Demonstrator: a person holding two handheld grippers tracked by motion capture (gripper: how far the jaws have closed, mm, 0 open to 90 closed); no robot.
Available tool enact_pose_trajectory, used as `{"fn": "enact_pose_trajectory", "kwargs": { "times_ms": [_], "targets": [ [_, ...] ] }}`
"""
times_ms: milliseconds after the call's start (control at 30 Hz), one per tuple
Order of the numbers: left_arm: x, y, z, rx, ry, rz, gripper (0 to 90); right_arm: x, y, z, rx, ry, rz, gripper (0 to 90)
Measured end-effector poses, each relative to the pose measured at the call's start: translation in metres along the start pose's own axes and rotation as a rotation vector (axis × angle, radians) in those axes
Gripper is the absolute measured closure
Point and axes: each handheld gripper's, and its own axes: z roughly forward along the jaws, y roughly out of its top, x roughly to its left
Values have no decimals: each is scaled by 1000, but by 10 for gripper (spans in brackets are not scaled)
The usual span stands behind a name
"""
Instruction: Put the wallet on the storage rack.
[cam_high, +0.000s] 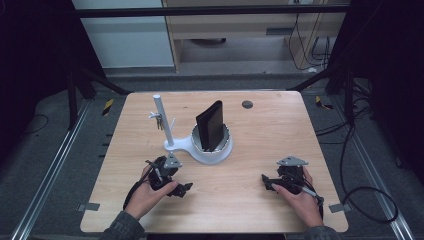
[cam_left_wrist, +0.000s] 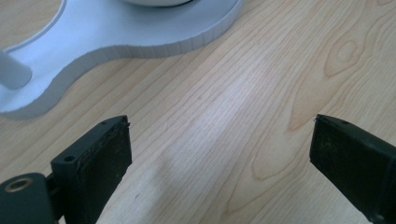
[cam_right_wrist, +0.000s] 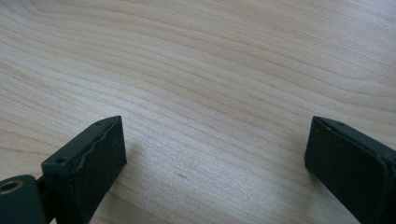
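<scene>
From the high view, a wooden table (cam_high: 250, 150) sits in a dark room. A white stand (cam_high: 210, 150) rests near the middle of the table. It has a round cup part and a flat foot. A black wallet (cam_high: 210, 125) stands upright in the round cup part. It leans a little. A thin white pole (cam_high: 164, 120) rises from the flat foot, on the left of the wallet. Some small keys (cam_high: 159, 120) hang on the pole.

The left gripper (cam_high: 182, 189) lies low on the table, near the front edge. A hand holds it. It is just in front of the white stand and does not touch it. The right gripper (cam_high: 267, 181) lies low on the table too, held by the other hand. It is well apart from the stand, off to the right. A small dark round spot (cam_high: 247, 104) is on the far part of the table.

In the left gripper view, the two black jaws are spread wide. Nothing is between them, just bare wood. The white stand's foot (cam_left_wrist: 116, 32) curves across the top, and it is near the jaws. The bottom of the pole (cam_left_wrist: 11, 70) peeks in at the left.

In the right gripper view, the two black jaws are spread wide as well. They hold nothing. Bare wood (cam_right_wrist: 210, 93) lies under them.
</scene>
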Motion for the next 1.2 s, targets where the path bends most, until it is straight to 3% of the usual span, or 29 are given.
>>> {"fn": "enact_pose_trajectory", "kwargs": {
  "times_ms": [233, 667, 933, 1200],
  "targets": [
    [15, -20, 2, 3, 32, -52, 58, 0, 0, 0, 0, 0, 0, 56],
    [43, -47, 5, -29, 142, -131, 60, 0, 0, 0, -1, -1, -2, 56],
    [53, -57, 10, -69, 151, -179, 50, 0, 0, 0, -1, -1, -3, 56],
    [56, -59, 14, -93, 144, -176, 17, 1, 0, 0, 0, 1, -3, 56]
  ]
}}
